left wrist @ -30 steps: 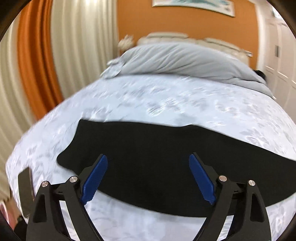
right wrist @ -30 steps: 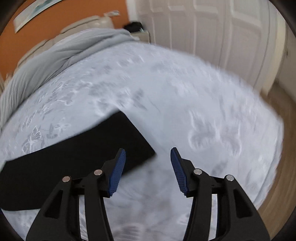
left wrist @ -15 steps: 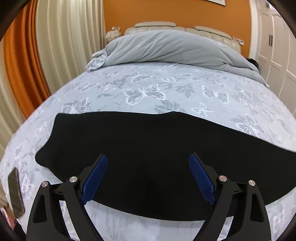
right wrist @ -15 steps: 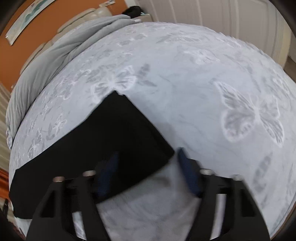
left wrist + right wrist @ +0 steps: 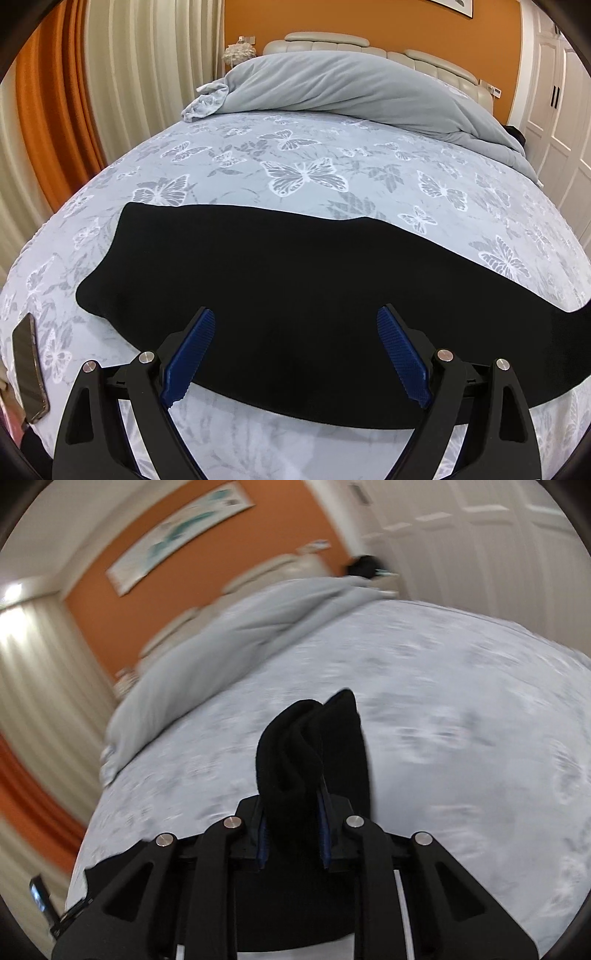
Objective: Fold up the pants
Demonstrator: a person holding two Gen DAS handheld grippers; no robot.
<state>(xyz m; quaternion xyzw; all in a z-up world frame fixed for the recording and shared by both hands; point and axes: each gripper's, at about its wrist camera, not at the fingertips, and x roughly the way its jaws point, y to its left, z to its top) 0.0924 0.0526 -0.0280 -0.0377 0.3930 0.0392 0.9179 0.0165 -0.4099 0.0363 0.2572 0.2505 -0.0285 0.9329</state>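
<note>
Black pants [image 5: 280, 280] lie folded lengthwise across the butterfly-print bed [image 5: 303, 173], waist end at the left. My left gripper [image 5: 295, 354] is open and empty, hovering over the near edge of the pants' left half. My right gripper [image 5: 291, 816] is shut on the pants' leg end [image 5: 306, 746], whose bunched black cloth stands up between the blue pads, lifted off the bed. The right wrist view is motion-blurred.
A grey duvet [image 5: 351, 88] is heaped at the headboard end. A phone [image 5: 29, 369] lies at the bed's left front edge; it also shows in the right wrist view [image 5: 40, 897]. Curtains hang on the left and white wardrobe doors [image 5: 480, 542] on the right.
My right gripper closed on the leg end of the pants and lifted it off the bed. My left gripper stayed open and drew slightly back.
</note>
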